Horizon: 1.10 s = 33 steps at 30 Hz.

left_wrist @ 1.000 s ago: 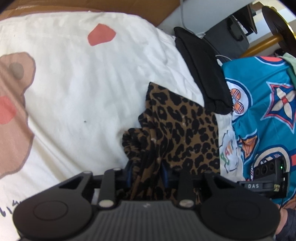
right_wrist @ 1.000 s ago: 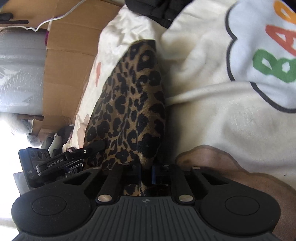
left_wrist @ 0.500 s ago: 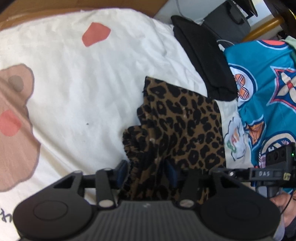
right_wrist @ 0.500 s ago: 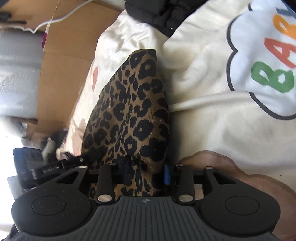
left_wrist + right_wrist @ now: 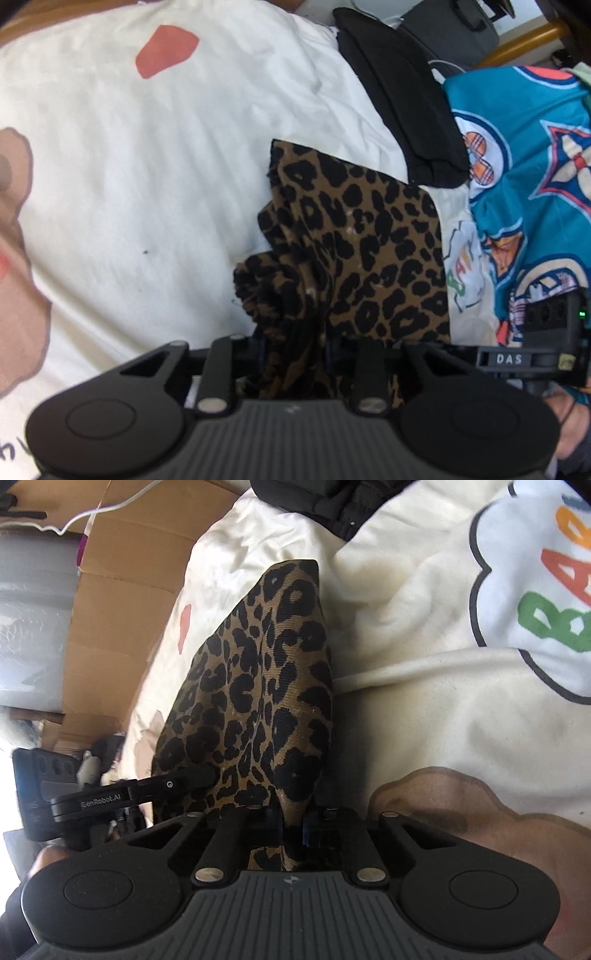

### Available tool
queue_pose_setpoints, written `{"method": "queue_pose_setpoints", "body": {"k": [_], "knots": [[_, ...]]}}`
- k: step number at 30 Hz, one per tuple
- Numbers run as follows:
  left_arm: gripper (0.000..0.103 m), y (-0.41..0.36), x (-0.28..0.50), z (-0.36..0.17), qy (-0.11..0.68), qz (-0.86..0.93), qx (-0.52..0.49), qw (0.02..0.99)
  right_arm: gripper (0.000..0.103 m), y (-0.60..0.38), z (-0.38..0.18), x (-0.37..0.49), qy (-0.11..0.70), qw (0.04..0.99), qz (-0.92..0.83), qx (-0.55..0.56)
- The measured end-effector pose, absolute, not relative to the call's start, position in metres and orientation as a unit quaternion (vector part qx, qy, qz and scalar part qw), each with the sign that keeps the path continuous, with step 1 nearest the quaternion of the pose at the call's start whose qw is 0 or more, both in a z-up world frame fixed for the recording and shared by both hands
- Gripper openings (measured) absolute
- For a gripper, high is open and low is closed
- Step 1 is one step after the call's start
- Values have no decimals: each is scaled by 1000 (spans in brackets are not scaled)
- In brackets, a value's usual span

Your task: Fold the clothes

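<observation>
Leopard-print garment point(image 5: 354, 251) lies partly doubled on the white bedspread point(image 5: 147, 166), one end bunched. Both the left gripper point(image 5: 295, 354) and right gripper point(image 5: 293, 823) are clamped on its near edge, so folding looks midway, with flattening left.

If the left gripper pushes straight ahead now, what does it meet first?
The left gripper already pinches the leopard-print garment, so it would only shove that cloth ahead. Beyond it lies the black garment, though depth is unclear.

Leopard-print garment point(image 5: 258, 701): pinched in my right gripper point(image 5: 293, 823), running forward over the cream printed bedding point(image 5: 424, 709). My left gripper point(image 5: 147, 790): just left, touching the garment. Black clothing point(image 5: 332, 506): far ahead. Cardboard point(image 5: 122, 590): forward-left.
</observation>
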<state>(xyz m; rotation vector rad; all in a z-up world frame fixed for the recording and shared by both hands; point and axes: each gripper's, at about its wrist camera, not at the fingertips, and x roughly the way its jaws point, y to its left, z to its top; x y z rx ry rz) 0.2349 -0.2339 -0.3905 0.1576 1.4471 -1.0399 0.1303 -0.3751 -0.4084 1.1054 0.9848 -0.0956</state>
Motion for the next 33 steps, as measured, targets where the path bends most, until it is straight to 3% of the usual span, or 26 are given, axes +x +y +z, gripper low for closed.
{"method": "queue_pose_setpoints", "body": {"k": [12,33], "knots": [[25,-226,209,-336,605,-400,98,682,5,-355,-336,145,472,773,-38,422],[24,-173,175,-110,478,-366,40,798,5,-312,-92,145,372,878,-1,302]]}}
